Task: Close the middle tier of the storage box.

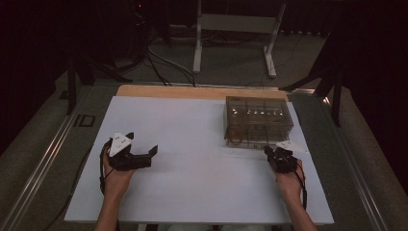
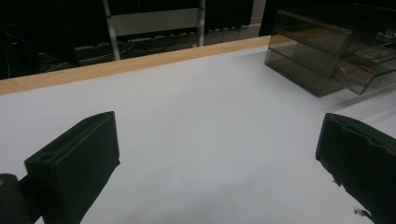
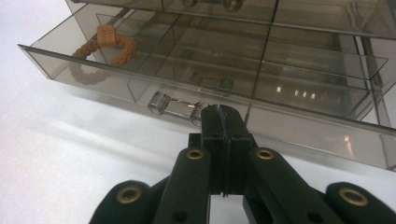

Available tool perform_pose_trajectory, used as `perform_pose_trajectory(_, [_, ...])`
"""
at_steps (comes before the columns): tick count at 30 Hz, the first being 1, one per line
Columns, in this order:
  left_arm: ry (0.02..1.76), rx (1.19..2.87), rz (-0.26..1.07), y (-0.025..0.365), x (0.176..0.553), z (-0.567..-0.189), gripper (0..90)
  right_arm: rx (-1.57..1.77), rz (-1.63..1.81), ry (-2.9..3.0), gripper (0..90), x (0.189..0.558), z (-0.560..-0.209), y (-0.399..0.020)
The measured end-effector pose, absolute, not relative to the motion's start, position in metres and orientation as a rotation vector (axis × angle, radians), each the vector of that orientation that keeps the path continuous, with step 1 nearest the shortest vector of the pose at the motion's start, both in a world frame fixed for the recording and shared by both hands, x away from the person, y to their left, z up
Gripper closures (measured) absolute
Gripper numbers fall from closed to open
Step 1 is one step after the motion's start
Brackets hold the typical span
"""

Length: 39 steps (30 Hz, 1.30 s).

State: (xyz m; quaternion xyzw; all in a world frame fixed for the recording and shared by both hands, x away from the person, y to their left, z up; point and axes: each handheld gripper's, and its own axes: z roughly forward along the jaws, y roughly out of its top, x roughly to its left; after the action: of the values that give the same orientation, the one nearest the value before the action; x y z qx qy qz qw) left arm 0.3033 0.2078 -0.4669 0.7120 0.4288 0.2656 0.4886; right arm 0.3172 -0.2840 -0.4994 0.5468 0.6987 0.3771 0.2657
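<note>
Two right gripper fingers pinched on drawer handle, for pulling; left gripper fingers spread, idle.

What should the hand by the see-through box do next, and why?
Probably pull the drawer a little further out, straight toward the person. The right gripper has its jaws shut at the clear handle, the drawer already stands partly out of the smoky plastic drawer box, and a braided bracelet lies in one compartment. The left gripper rests open, well apart.
</note>
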Motion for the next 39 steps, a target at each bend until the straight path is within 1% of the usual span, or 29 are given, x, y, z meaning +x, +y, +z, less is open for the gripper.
perform_pose_trajectory(39, [1.044, 1.725, 0.647, 0.209, 0.303, -0.466, 1.1, 1.533, 1.015, 1.825, 90.0, 0.345, -0.497, -0.285])
